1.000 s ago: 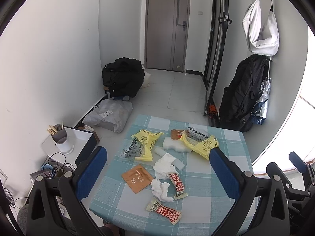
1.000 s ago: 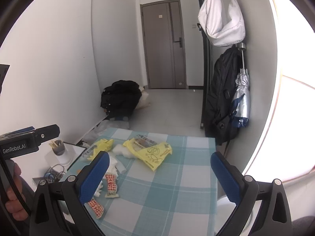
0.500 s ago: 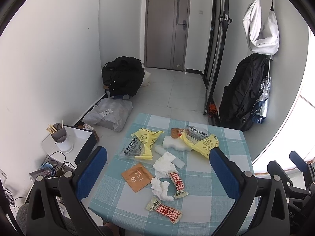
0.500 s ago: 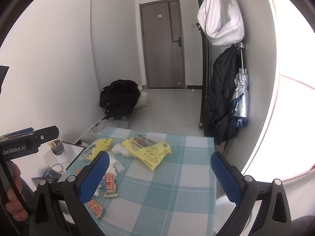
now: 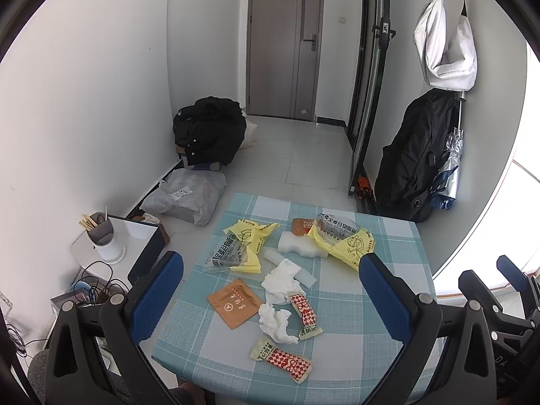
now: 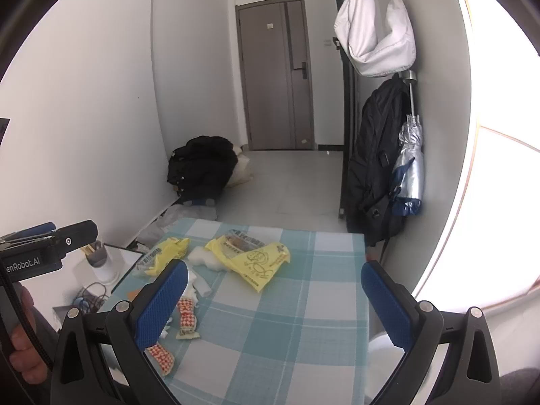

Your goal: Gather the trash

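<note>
Trash lies scattered on a blue checked table point(image 5: 388, 364) point(image 6: 276, 337). Two yellow bags point(image 5: 347, 241) point(image 5: 241, 246) point(image 6: 254, 258) lie toward the far side, with a white foam block point(image 5: 298, 244) between them. Nearer are crumpled tissues point(image 5: 276, 322), a brown packet point(image 5: 234, 302) and two red-white wrappers point(image 5: 281, 362) point(image 5: 305, 312) point(image 6: 187, 317). My left gripper point(image 5: 270, 300) hovers open above the near litter, holding nothing. My right gripper point(image 6: 270, 302) hangs open and empty over the table's right half; it shows at the right edge of the left wrist view point(image 5: 506, 287).
Left of the table stand a white box point(image 5: 135, 236) with a utensil cup point(image 5: 103, 236) and tangled cables point(image 5: 91, 287). A grey parcel point(image 5: 189, 195) and black coat pile point(image 5: 209, 131) lie on the floor. A black backpack point(image 5: 411, 158), umbrella and white bag point(image 6: 378, 30) hang at right.
Both views have shifted only slightly; the table and litter sit marginally closer. Nothing was grasped or moved on the table.
</note>
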`<state>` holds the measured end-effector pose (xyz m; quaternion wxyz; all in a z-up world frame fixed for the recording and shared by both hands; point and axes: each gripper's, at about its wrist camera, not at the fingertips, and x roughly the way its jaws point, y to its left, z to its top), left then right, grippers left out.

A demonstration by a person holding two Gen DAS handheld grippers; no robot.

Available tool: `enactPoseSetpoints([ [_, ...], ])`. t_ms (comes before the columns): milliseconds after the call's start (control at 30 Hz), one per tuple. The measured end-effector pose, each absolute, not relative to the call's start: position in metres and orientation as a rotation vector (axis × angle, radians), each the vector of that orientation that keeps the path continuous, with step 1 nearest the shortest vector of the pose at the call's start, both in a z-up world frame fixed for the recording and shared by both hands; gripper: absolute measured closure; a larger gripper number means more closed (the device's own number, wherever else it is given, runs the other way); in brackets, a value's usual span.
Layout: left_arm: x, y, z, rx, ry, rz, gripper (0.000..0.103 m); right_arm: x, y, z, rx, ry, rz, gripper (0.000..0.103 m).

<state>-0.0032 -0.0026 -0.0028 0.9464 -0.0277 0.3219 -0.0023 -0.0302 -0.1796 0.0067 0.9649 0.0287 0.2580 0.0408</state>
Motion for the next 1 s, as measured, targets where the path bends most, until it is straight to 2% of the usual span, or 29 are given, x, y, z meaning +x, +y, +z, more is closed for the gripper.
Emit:
enactPoseSetpoints([
  [733,0.008,0.008,-0.014,-0.066,0.689,-0.004,0.001,-0.020,-0.174,0.002,0.067,0.542,0.085,0.000],
  [1000,0.019,0.029,-0.026,-0.111,0.735,-0.004,0.001,-0.007,-0.163,-0.011,0.066,0.613,0.126,0.000],
])
